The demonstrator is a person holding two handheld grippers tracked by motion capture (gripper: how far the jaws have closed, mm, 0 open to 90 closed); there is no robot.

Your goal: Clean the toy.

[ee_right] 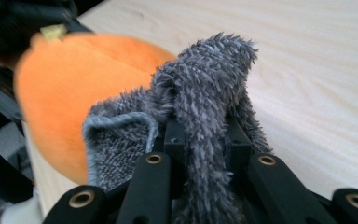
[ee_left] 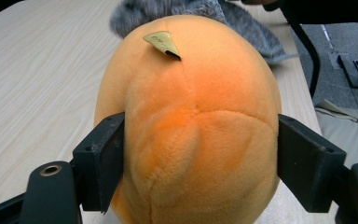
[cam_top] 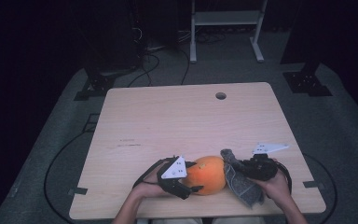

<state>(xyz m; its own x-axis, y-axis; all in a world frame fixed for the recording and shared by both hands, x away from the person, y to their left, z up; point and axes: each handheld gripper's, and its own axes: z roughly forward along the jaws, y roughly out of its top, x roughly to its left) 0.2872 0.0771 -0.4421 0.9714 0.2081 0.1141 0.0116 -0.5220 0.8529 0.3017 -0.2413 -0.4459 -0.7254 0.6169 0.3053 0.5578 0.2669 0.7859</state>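
Note:
An orange plush ball [cam_top: 209,173] with a small tan tag lies near the table's front edge. My left gripper [cam_top: 196,176] comes at it from the left. In the left gripper view both black pads press into the sides of the plush ball [ee_left: 191,116], so the left gripper [ee_left: 200,158] is shut on it. A fuzzy grey cloth [cam_top: 242,184] drapes against the ball's right side. My right gripper [cam_top: 240,169] is shut on that cloth. In the right gripper view the grey cloth [ee_right: 205,79] bunches up between the closed jaws of the right gripper [ee_right: 205,135], with the plush ball [ee_right: 65,93] just behind.
The light wooden table [cam_top: 182,121] has a round cable hole [cam_top: 220,95] near its far edge. Beyond the table stand a white metal frame [cam_top: 226,18] and dark stand bases, with cables on the grey floor.

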